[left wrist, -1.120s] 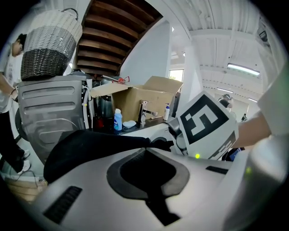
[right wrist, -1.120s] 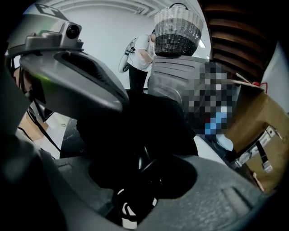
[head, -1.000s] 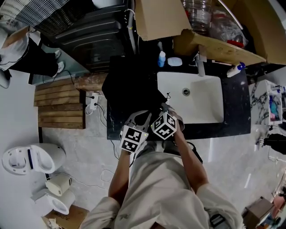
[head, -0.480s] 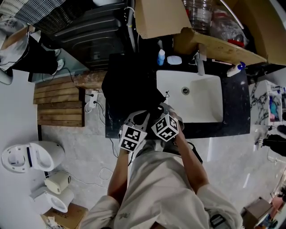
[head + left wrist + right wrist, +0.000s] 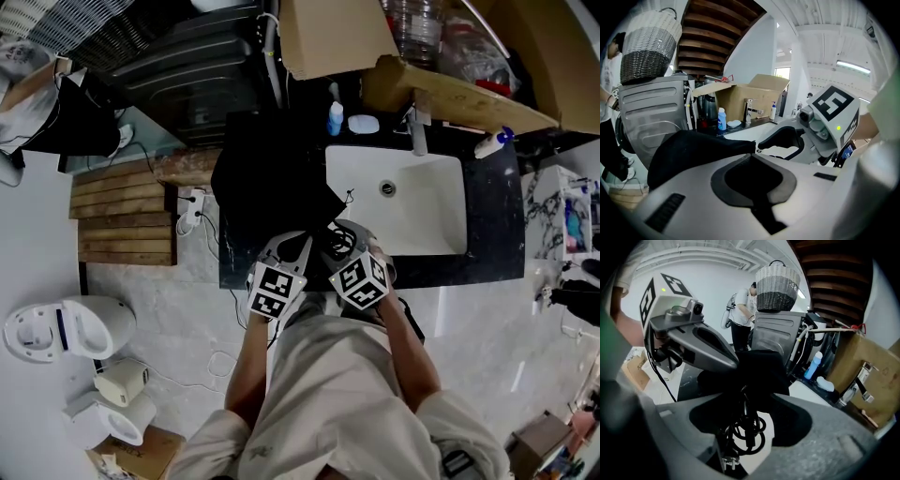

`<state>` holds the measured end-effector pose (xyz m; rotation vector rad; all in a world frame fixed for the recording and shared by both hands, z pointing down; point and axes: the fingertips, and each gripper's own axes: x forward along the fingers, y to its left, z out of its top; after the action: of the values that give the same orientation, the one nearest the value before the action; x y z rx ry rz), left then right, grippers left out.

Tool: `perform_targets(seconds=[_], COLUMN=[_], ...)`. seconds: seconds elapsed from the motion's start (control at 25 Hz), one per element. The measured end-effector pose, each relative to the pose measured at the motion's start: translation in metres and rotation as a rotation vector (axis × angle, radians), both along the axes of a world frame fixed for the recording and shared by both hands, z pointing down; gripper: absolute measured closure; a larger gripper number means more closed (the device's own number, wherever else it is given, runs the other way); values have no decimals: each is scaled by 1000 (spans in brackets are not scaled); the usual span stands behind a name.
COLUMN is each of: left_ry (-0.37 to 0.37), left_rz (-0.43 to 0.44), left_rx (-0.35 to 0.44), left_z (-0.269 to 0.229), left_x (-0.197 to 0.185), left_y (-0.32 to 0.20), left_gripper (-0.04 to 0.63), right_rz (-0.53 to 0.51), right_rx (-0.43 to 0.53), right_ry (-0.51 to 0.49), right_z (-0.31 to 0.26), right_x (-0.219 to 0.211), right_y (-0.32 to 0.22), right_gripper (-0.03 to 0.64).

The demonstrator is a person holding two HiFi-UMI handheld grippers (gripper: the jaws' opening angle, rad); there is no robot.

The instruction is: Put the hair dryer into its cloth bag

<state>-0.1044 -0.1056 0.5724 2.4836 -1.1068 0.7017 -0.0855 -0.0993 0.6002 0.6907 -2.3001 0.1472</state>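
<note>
- Your right gripper (image 5: pixel 345 246) has drawn back toward you from the bag. Its jaws have just been opening and now stand apart, pressing on nothing, with the coiled cord lying loose between them.
- That cord (image 5: pixel 746 430) is glossy black, wound in round loops, with a metal-pinned plug (image 5: pixel 727 460) at its near end. Its far end runs up under the cloth.
- The cloth bag (image 5: pixel 267 183) is soft, matte black and slumped in folds on the dark counter (image 5: pixel 469 267), just left of the white rectangular sink (image 5: pixel 412 220).
- Your left gripper (image 5: pixel 753 153) has its jaws together, pinching the bag's near edge.
- You cannot see the hair dryer itself, only its cord.
</note>
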Motion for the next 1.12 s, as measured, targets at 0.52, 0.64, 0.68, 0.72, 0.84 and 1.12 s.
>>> perform_targets(seconds=[0.52, 0.64, 0.68, 0.72, 0.84, 1.12], left_ry=[2, 1, 1, 2, 3, 5], left_rz=[1, 4, 5, 5, 5, 6], left_rx=[1, 1, 1, 1, 1, 4], left_z=[-1, -2, -3, -3, -3, -4], left_x=[-1, -1, -1, -1, -1, 0], left_y=[2, 2, 2, 3, 3, 3], left_gripper=[589, 589, 589, 589, 589, 589], right_rz=[72, 89, 96, 102, 121, 122], right_rx=[-104, -166, -190, -209, -221, -199], right_ry=[-37, -44, -49, -54, -60, -48], right_z=[15, 28, 32, 36, 38, 32], right_x=[36, 38, 38, 38, 40, 38], right_y=[21, 23, 23, 24, 21, 20], right_gripper=[327, 321, 321, 321, 352, 373])
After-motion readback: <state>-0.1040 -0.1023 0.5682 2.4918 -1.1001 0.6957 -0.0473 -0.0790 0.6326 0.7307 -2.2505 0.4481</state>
